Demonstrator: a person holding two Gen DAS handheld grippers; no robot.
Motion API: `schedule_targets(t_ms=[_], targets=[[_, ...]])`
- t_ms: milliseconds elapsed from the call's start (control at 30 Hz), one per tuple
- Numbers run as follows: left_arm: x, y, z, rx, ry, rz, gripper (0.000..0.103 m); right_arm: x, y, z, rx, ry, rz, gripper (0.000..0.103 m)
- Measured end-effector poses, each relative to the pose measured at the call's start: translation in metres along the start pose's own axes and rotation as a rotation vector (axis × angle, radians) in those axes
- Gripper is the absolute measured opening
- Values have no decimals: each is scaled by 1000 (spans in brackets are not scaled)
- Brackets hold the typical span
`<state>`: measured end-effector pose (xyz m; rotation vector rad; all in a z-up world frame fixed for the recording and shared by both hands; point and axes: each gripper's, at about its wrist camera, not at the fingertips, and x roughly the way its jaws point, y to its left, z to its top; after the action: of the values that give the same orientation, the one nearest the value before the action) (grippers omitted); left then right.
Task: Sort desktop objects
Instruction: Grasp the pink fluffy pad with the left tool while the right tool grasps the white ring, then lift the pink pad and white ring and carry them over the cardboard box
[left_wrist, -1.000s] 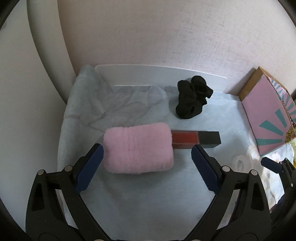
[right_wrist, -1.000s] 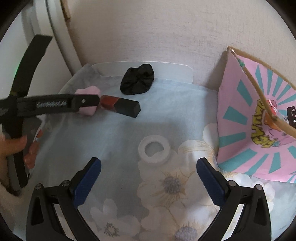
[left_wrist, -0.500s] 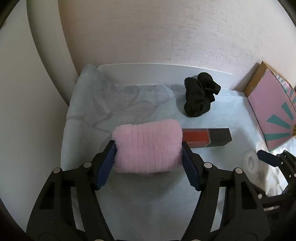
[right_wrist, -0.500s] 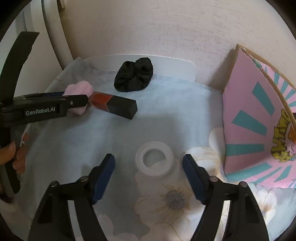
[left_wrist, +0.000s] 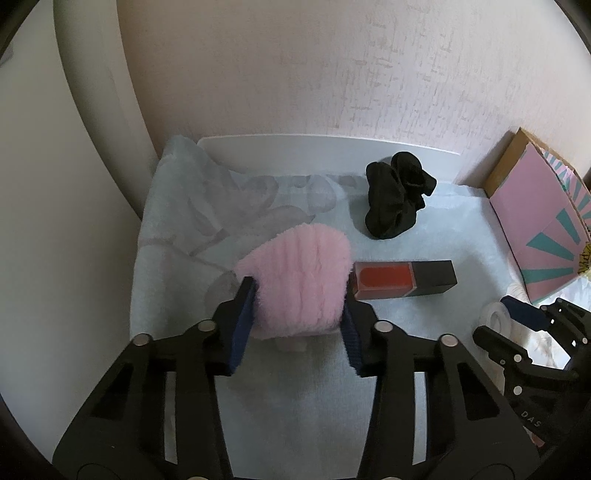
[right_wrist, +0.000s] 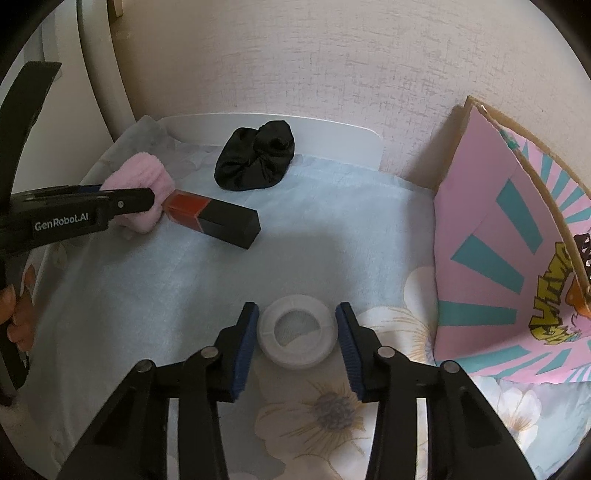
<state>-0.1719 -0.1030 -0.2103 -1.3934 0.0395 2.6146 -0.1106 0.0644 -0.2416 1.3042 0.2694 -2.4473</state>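
My left gripper (left_wrist: 297, 314) is shut on a fluffy pink pad (left_wrist: 299, 280), squeezed between its blue pads; the pad also shows in the right wrist view (right_wrist: 142, 192). A red and black rectangular box (left_wrist: 402, 278) lies just right of it, also in the right wrist view (right_wrist: 214, 218). A black scrunchie (left_wrist: 397, 199) lies near the wall, also in the right wrist view (right_wrist: 256, 160). My right gripper (right_wrist: 297, 332) is shut on a white ring-shaped roll (right_wrist: 297, 336) that rests on the cloth.
A pink and teal cardboard box (right_wrist: 517, 266) stands open at the right against the wall. A pale blue flowered cloth (right_wrist: 332, 236) covers the white table (right_wrist: 332, 129). A white frame (left_wrist: 92, 122) rises at the left.
Both grippers closed: the left onto the pink pad, which now bulges upward, the right onto the white roll. Both also moved forward.
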Motion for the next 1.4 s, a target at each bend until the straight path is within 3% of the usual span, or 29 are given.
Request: schedule_targets(t_ms=[100, 200, 533, 900, 1167, 1400], targets=[[-6, 0, 2, 3, -13, 1, 23, -1, -2, 0, 13, 4, 12, 40], [-10, 0, 3, -1, -14, -3, 21, -3, -2, 0, 12, -1, 16, 40], [-34, 3, 11, -25, -27, -9, 20, -18, 4, 5, 10, -14, 40, 40], [-88, -12, 41, -24, -94, -30, 20, -69, -7, 34, 49, -52, 148, 40], [-122, -50, 78, 13, -151, -68, 20, -117, -36, 63, 73, -127, 174, 40], [-146, -114, 108, 92, -194, -137, 20, -146, -100, 77, 119, -158, 117, 40]])
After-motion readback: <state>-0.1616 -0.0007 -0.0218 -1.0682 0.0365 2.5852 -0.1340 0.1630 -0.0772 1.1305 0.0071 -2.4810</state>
